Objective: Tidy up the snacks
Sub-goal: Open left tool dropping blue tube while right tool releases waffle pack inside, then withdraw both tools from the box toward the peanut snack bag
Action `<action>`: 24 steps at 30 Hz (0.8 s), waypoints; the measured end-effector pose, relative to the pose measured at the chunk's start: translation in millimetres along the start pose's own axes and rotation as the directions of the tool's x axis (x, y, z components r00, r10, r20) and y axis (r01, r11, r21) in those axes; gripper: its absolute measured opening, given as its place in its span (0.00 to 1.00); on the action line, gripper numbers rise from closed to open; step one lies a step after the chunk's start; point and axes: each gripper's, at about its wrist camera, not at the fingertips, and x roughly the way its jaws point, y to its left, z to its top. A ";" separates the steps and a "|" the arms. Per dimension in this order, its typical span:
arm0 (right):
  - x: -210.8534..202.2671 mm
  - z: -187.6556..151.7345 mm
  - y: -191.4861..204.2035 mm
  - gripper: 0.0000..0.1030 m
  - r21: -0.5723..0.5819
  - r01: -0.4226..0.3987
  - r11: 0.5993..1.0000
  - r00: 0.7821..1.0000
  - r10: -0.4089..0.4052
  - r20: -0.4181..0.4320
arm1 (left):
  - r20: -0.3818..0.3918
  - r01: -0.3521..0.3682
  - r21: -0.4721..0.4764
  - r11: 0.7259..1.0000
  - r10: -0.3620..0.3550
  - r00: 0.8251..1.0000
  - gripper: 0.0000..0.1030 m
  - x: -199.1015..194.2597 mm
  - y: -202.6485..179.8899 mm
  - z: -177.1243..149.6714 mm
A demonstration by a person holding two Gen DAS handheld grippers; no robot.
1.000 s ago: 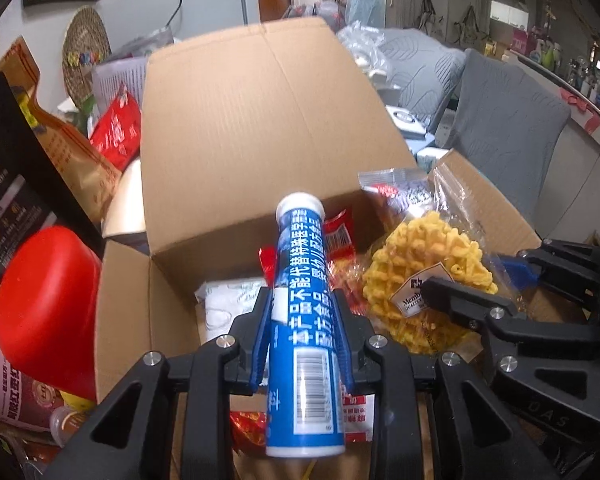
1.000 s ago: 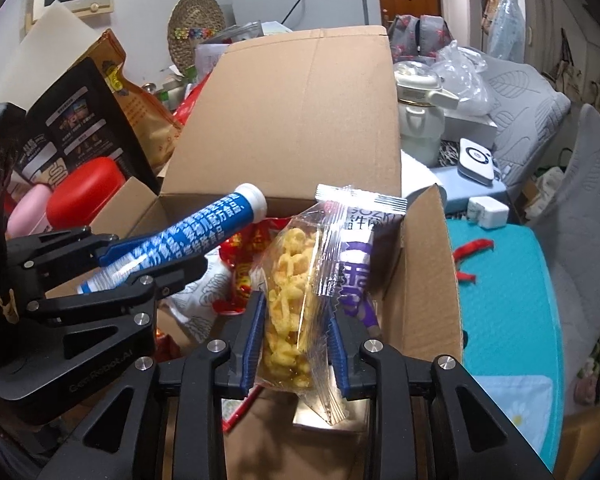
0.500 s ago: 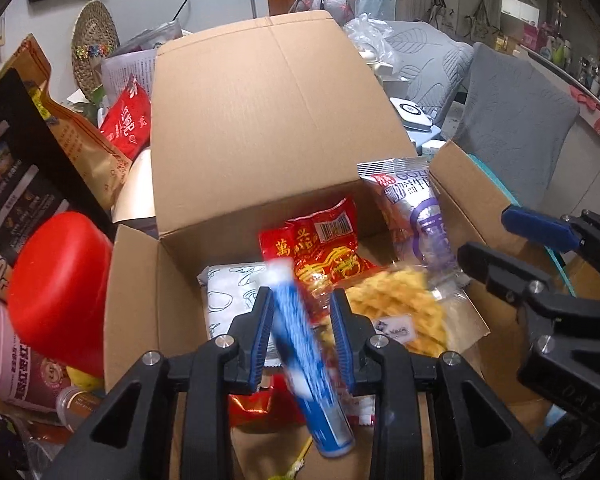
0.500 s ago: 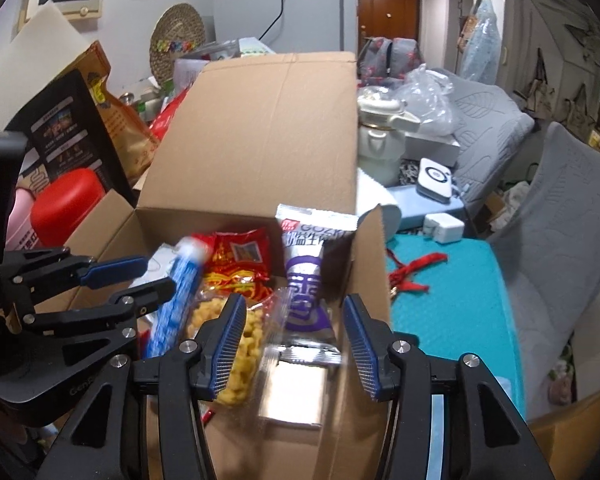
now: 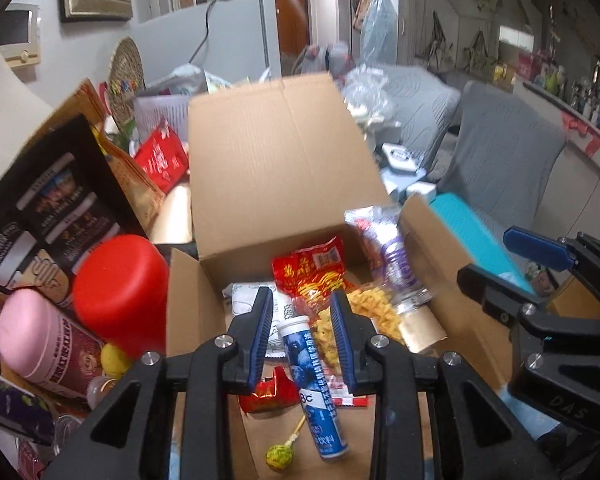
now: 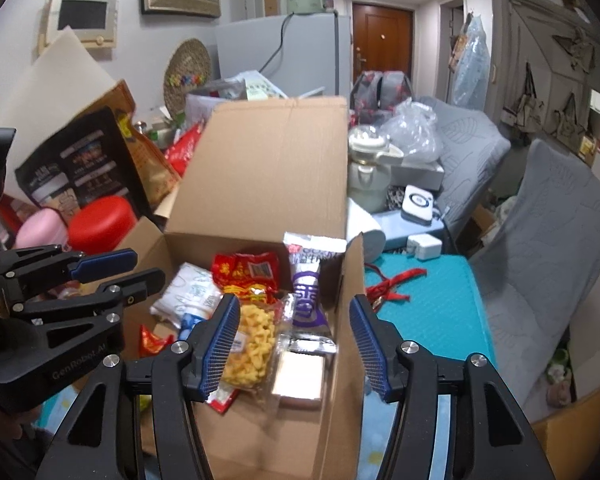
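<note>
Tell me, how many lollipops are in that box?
1. A green lollipop lies on the box floor at the near end, beside the blue tube. More may be hidden under the snack bags.

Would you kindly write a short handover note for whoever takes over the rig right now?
Left gripper: open, empty, above the box.
Right gripper: jaws opening, nothing gripped.
Done: tube and waffle bag lie in the box with other packets.
Left to do: probably the snacks piled beside the box, such as the red pouch.
</note>
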 end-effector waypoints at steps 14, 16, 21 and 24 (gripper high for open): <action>-79.6 -12.4 31.3 0.75 -0.035 0.028 0.999 0.992 -0.023 0.125 | 0.178 -0.054 -0.033 0.998 0.059 0.982 0.63 -96.8 16.6 -17.4; -88.2 -14.3 34.4 0.77 -0.039 0.034 0.999 0.990 -0.028 0.139 | 0.214 -0.069 -0.038 0.997 0.076 0.974 0.69 -107.9 19.1 -20.4; -113.1 -22.9 48.6 0.82 -0.059 0.047 0.997 0.984 -0.036 0.174 | 0.233 -0.065 -0.047 0.997 0.074 0.970 0.71 -130.9 27.4 -30.9; -126.6 -29.3 58.0 0.88 -0.071 0.050 0.996 0.981 -0.036 0.193 | 0.253 -0.082 -0.048 0.995 0.092 0.963 0.82 -144.9 31.5 -39.8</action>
